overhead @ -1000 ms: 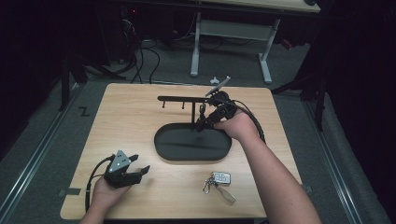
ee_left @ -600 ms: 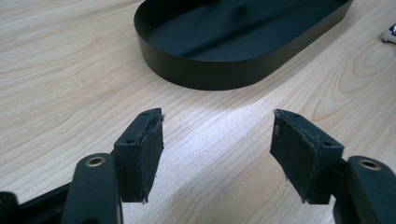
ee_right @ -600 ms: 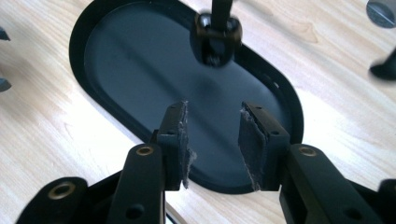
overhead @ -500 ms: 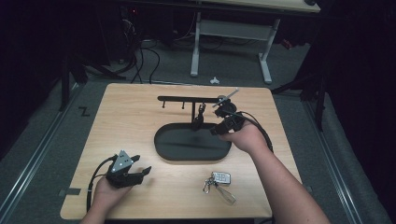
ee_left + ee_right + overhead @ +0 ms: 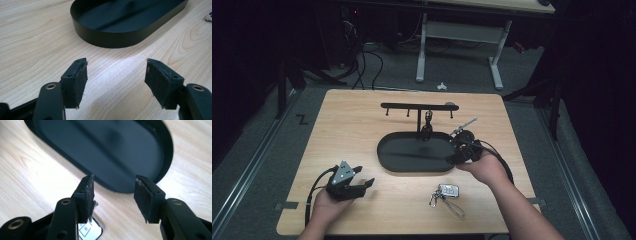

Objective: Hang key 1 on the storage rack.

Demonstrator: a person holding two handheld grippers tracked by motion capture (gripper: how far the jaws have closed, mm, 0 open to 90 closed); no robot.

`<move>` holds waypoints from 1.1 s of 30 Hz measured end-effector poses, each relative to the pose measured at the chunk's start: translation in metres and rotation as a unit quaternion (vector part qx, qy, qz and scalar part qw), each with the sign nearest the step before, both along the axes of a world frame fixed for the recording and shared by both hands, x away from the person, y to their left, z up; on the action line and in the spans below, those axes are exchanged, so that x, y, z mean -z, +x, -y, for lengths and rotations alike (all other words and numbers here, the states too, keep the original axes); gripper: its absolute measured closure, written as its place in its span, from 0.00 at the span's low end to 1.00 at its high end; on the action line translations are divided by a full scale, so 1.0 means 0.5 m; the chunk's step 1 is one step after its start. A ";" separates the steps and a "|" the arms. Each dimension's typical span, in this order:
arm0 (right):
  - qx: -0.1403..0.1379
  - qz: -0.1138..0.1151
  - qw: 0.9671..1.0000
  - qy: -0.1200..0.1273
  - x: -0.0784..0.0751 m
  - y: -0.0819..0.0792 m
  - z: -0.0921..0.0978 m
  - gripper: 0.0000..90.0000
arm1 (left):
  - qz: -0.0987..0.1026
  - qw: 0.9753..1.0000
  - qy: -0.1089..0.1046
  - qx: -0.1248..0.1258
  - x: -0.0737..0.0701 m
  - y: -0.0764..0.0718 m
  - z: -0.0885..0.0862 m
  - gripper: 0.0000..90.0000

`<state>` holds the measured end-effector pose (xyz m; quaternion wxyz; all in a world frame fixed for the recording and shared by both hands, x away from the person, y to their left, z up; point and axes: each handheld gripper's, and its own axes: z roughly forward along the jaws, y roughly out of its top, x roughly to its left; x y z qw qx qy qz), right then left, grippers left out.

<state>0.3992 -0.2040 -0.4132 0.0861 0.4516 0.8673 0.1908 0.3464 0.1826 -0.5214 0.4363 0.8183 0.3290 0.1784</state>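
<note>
The silver car-key fob on its ring of keys (image 5: 447, 192) lies flat on the pale wooden counter (image 5: 357, 130), just in front of the black oval metal tray (image 5: 412, 160) on my side, off that tray's right end. Its long axis runs roughly from the fob toward me and to the right, the ring and loose keys trailing out at the near end. In the right gripper view one white-and-chrome corner of the fob (image 5: 88, 230) peeks out beneath my left-hand jaw, so it sits low and just behind the opening.

My right gripper (image 5: 458, 154) is by far the nearer one: it hovers over the tray's right rim with the fob just beside my right hand, on the near side. Its jaws stand apart and hold nothing. I judge I must pull back from the tray and tip down to bring the fob between them.

My left gripper (image 5: 362, 184) rests on the counter off the tray's near left corner, well apart from the keys, jaws wide and empty, pointing at the tray wall.
</note>
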 end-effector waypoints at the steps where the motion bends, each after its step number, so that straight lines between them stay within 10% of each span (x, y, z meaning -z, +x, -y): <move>1: 0.001 -0.002 1.000 0.000 0.006 -0.006 0.000 0.56 | 0.000 1.000 0.000 0.000 0.000 0.000 0.000 0.39; 15: -0.048 -0.028 0.998 -0.002 0.111 -0.082 -0.040 0.40 | -0.004 1.000 0.003 0.007 0.002 -0.001 0.005 0.39; 33: -0.064 -0.025 0.997 -0.042 0.169 -0.114 -0.041 0.36 | -0.005 1.000 0.003 0.011 0.002 -0.002 0.004 0.39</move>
